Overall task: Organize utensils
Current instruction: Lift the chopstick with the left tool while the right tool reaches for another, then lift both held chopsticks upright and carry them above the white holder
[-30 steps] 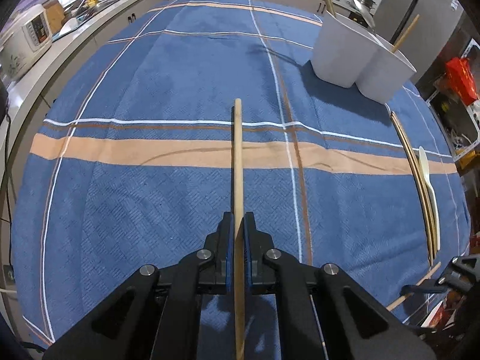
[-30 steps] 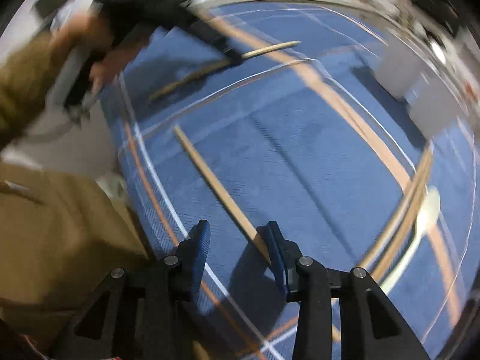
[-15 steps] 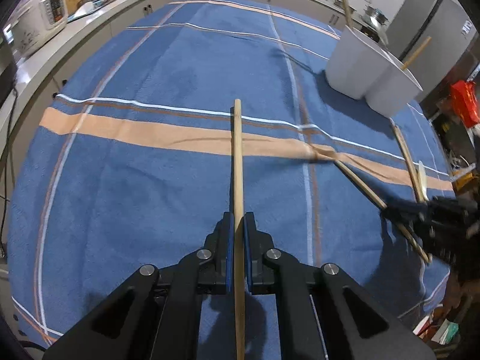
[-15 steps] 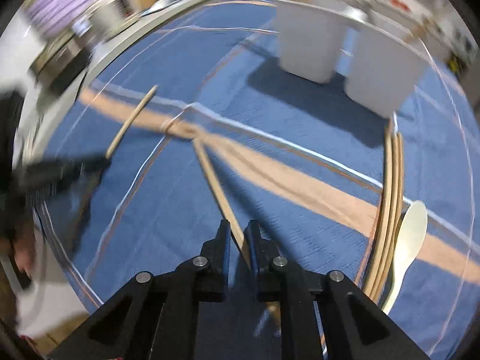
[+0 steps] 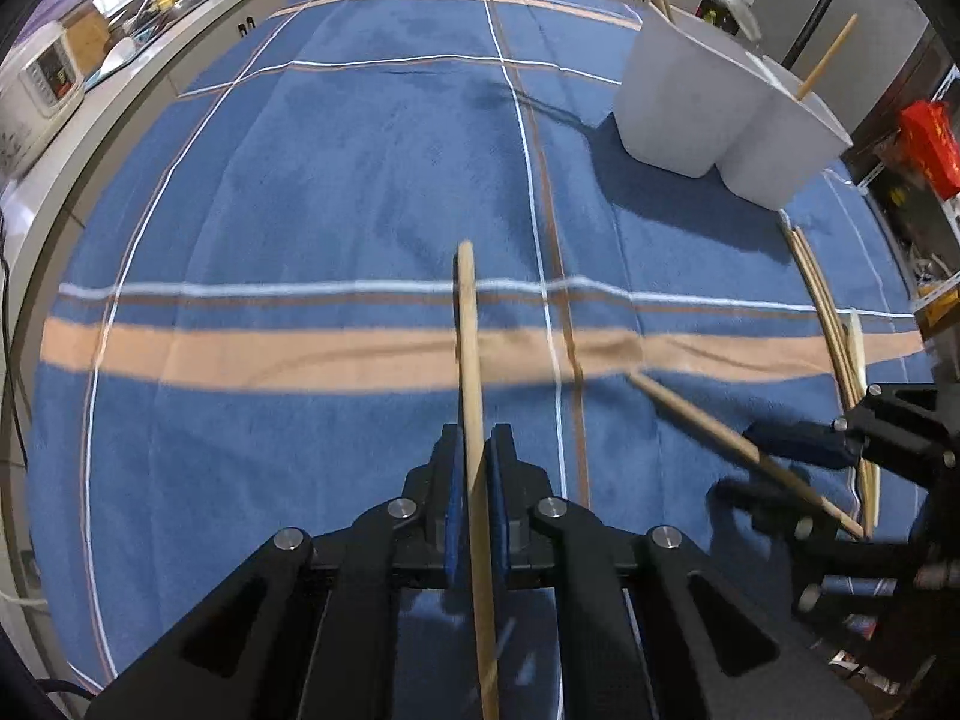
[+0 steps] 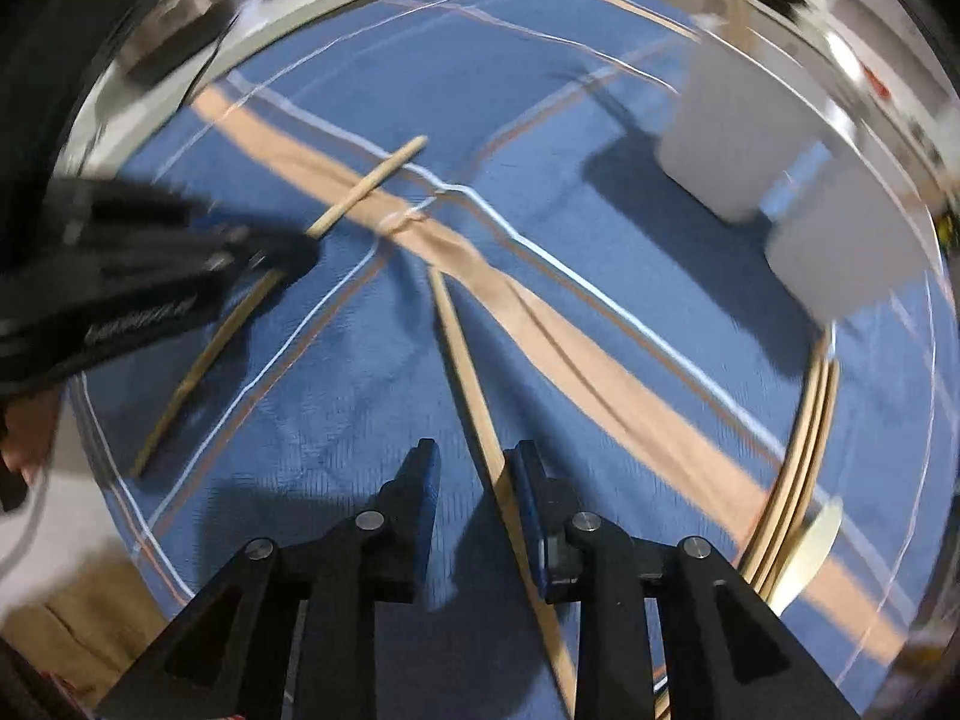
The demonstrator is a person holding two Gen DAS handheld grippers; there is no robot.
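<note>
Left gripper (image 5: 477, 468): clamped on a chopstick (image 5: 471, 360), held above the blue cloth (image 5: 270, 210).
Right gripper (image 6: 474, 480): jaws opening; second chopstick (image 6: 465, 372) between them, against the right pad, seemingly not pinched, though blur hinders.
Step advice: re-centre that stick, close firmly, then carry both to the white holders (image 5: 678, 96).
Position: holders stand far right; loose chopsticks (image 6: 804, 420) near them.

Your left gripper (image 5: 474, 468) sits at bottom centre, its blue pads clamped on a wooden chopstick (image 5: 471, 360) that points up the frame over the blue plaid cloth (image 5: 300, 192). At lower right, your right gripper (image 5: 774, 468) has a second chopstick (image 5: 708, 426) between its parting jaws. Two white bins (image 5: 690, 108) stand upper right, sticks poking out.
</note>
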